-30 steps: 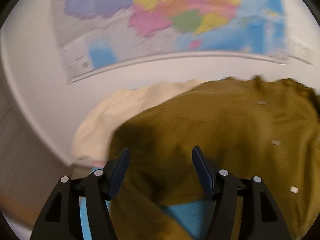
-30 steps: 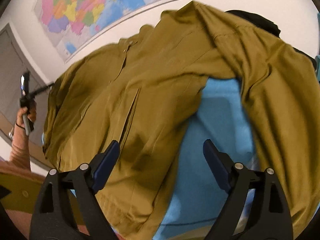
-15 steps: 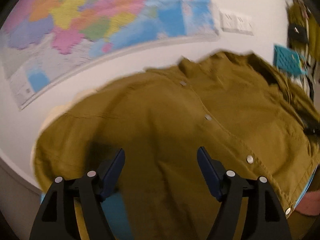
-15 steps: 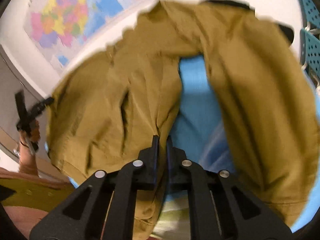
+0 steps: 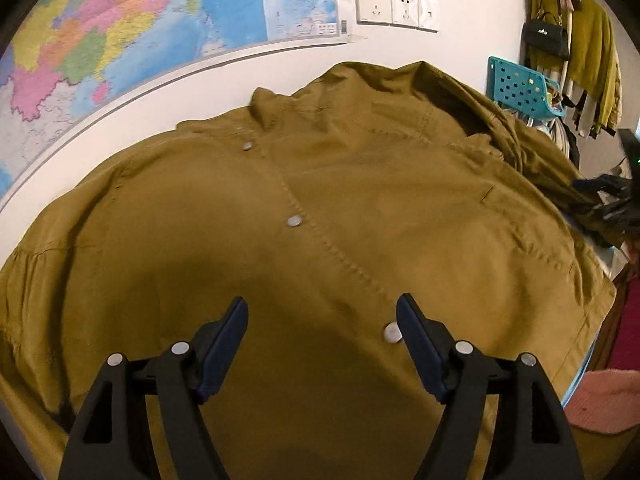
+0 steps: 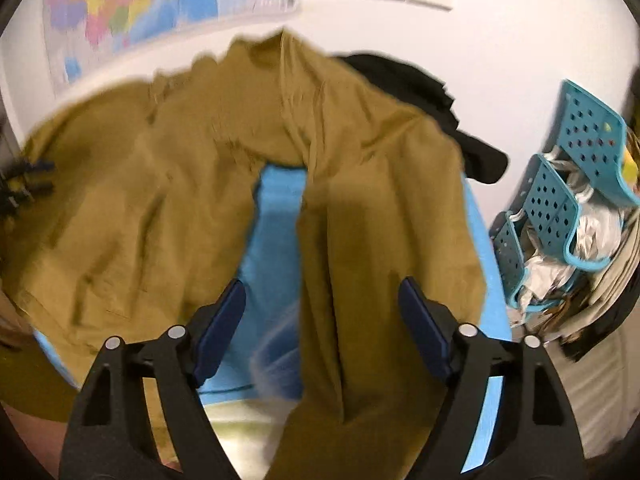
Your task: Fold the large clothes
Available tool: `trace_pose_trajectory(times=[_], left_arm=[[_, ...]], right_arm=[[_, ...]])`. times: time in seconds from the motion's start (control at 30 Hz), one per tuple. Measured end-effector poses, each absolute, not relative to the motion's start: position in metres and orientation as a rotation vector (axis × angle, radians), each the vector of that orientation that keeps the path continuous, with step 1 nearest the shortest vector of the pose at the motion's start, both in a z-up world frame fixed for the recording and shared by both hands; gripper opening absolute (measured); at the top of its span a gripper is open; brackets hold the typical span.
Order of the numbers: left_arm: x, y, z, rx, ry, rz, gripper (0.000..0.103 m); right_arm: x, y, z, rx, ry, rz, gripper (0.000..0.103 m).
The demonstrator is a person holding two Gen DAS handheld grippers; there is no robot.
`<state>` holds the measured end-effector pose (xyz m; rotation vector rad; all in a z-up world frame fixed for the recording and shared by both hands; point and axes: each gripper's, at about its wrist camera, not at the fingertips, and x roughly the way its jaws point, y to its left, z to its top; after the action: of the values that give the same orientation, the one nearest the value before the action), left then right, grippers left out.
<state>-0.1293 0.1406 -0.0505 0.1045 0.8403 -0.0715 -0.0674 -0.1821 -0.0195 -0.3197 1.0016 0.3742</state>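
Shirt [image 5: 320, 220] is spread button-side up for folding; left claw [image 5: 322, 336] and right claw [image 6: 322, 312] both hover wide open, holding nothing.

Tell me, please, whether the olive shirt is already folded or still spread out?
Spread out, not folded. The olive shirt lies front up, its button placket showing, and one sleeve trails across the blue surface.

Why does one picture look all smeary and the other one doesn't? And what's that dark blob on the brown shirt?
Right wrist view: smeared by motion, so the shirt edges and blue basket look streaky. Left wrist view: sharp, the buttons are crisp; the dark blob is a shadow on the cloth ahead of the left gripper. Both views: the fisheye lens bends straight lines, like the map edge.
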Motion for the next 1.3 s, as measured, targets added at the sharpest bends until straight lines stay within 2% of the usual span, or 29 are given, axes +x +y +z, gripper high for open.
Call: trace_pose_trajectory(times=[0.07,0.1,0.13,0.17,0.23,0.4,0.5,0.6,0.7,0.9,1.03,1.2,1.23,1.27,1.3], left_arm=[[-0.127,0.135,-0.050,0.108,0.843,-0.080,0.074],[-0.125,0.132,-0.050,0.111,0.844,-0.089,0.074],[-0.124,0.130,-0.050,0.113,0.844,-0.096,0.074],[-0.122,0.128,-0.050,0.115,0.844,-0.099,0.075],[-0.123,0.127,-0.048,0.117,0.831,-0.117,0.075],[-0.116,0.138,-0.034,0.061,0.802,-0.152,0.075],[-0.110,0.151,-0.017,0.019,0.762,-0.159,0.075],[-0.110,0.168,0.005,-0.013,0.704,-0.160,0.075],[-0.115,0.189,0.023,-0.045,0.654,-0.141,0.076],[-0.140,0.235,0.040,-0.097,0.584,-0.060,0.081],[-0.146,0.250,0.027,-0.123,0.625,-0.036,0.083],[-0.133,0.231,-0.002,-0.090,0.712,-0.067,0.085],[-0.130,0.225,-0.006,-0.073,0.723,-0.078,0.089],[-0.125,0.218,-0.011,-0.057,0.736,-0.092,0.094],[-0.121,0.210,-0.016,-0.043,0.749,-0.107,0.094]], right_arm=[[-0.055,-0.178,-0.032,-0.393,1.054,0.352,0.040],[-0.053,-0.180,-0.030,-0.364,1.063,0.370,0.034],[-0.049,-0.184,-0.026,-0.345,1.082,0.377,0.014],[-0.048,-0.190,-0.017,-0.319,1.082,0.397,0.007],[-0.044,-0.206,0.015,-0.142,1.062,0.505,0.006],[-0.046,-0.204,0.107,0.099,0.907,0.780,0.006],[-0.041,-0.172,0.148,0.194,0.829,0.959,0.006],[-0.029,-0.117,0.162,0.205,0.800,1.098,0.006],[-0.012,-0.059,0.148,0.214,0.837,1.209,0.006],[0.033,0.047,0.076,0.232,0.997,1.290,0.006],[0.060,0.099,0.018,0.262,1.125,1.234,0.006],[0.084,0.121,-0.033,0.294,1.235,1.124,0.012],[0.086,0.119,-0.034,0.290,1.237,1.113,0.016],[0.089,0.113,-0.033,0.289,1.232,1.089,0.031],[0.089,0.105,-0.029,0.290,1.213,1.068,0.039]])
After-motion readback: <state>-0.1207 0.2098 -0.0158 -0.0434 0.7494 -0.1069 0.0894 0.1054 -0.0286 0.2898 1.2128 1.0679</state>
